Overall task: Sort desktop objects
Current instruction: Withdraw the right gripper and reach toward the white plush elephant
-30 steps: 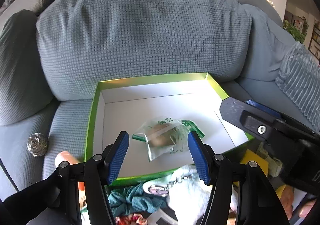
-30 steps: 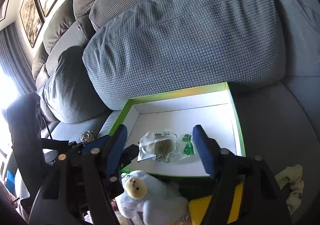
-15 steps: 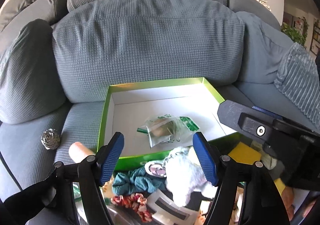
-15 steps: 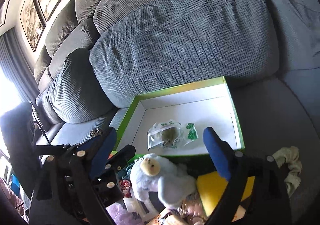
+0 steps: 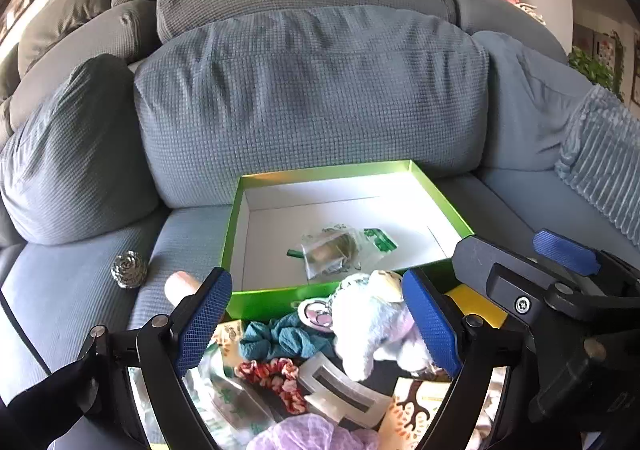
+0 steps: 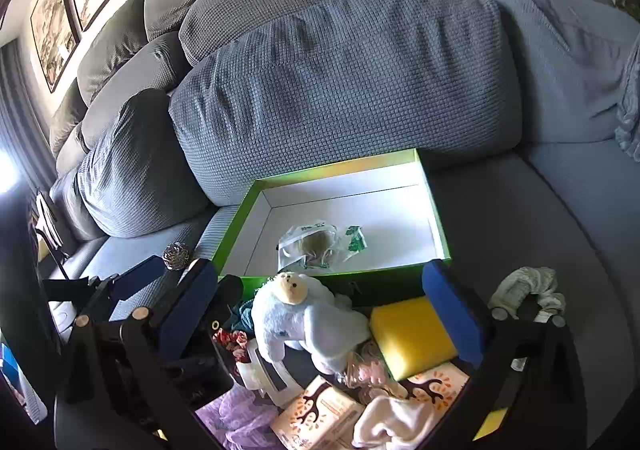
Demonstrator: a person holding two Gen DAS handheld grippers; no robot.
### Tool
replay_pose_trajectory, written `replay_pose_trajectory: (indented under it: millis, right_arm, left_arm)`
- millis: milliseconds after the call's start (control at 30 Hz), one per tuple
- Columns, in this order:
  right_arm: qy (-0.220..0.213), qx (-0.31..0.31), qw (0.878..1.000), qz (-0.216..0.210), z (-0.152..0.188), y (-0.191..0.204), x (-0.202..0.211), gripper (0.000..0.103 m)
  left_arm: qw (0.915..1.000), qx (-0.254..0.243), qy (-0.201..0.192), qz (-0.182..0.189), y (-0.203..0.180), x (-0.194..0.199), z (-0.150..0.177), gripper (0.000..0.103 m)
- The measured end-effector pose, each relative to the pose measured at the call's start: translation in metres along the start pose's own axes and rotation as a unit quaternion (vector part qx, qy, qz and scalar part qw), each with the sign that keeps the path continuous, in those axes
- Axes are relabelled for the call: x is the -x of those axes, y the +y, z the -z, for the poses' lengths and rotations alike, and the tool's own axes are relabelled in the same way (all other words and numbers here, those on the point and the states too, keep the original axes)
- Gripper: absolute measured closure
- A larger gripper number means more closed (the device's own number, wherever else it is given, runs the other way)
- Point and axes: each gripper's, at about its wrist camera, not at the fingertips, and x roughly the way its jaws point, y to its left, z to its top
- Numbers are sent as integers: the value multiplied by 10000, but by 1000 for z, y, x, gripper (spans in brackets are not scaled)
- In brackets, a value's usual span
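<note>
A green box (image 5: 264, 296) with a white inside stands on the sofa seat, and a clear packet (image 5: 336, 250) with green print lies loose in it. In front of the box is a heap: a white plush toy (image 5: 368, 326), a teal scrunchie (image 5: 280, 338), a red-and-white scrunchie (image 5: 276, 374), a white hair clip (image 5: 340, 386) and a yellow sponge (image 6: 412, 334). My left gripper (image 5: 318, 314) hovers over the heap, its jaws opening, gripping nothing. My right gripper (image 6: 320, 306) hangs beside it over the plush toy (image 6: 296, 314), jaws opening wide and empty. The packet (image 6: 312, 246) lies beyond both.
A steel scourer (image 5: 129, 270) and a peach cylinder (image 5: 180, 286) lie left of the box. A crumpled pale cloth (image 6: 528, 286) sits on the seat to the right. Big grey back cushions (image 5: 312, 97) rise behind the box, a ribbed pillow (image 5: 600, 153) at far right.
Both grippers have drawn back from the box and slightly up, their jaws spreading wider. The packet stays in the box, and more of the heap has come into view.
</note>
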Motion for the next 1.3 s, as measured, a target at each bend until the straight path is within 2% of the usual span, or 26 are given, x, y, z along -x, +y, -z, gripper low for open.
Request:
replay_pose_trajectory:
  millis: [133, 333, 467, 800, 1300]
  right_arm:
    - [13, 114, 9999, 116, 3, 4, 7, 0]
    - [29, 140, 9999, 57, 7, 6, 14, 0]
    - [75, 157, 9998, 42, 11, 7, 16, 0]
    - [244, 161, 9995, 116, 22, 3, 12, 0]
    - [544, 220, 9983, -38, 34, 7, -3, 0]
  left_arm:
    - [10000, 50, 65, -40, -1, 3, 4, 15]
    - [9998, 140, 174, -1, 1, 6, 10, 15]
    - [9996, 126, 222, 81, 1, 9, 17, 15]
    - [9993, -4, 370, 0, 0, 7, 35, 15]
    - [9977, -33, 531, 412, 3, -2, 48, 15]
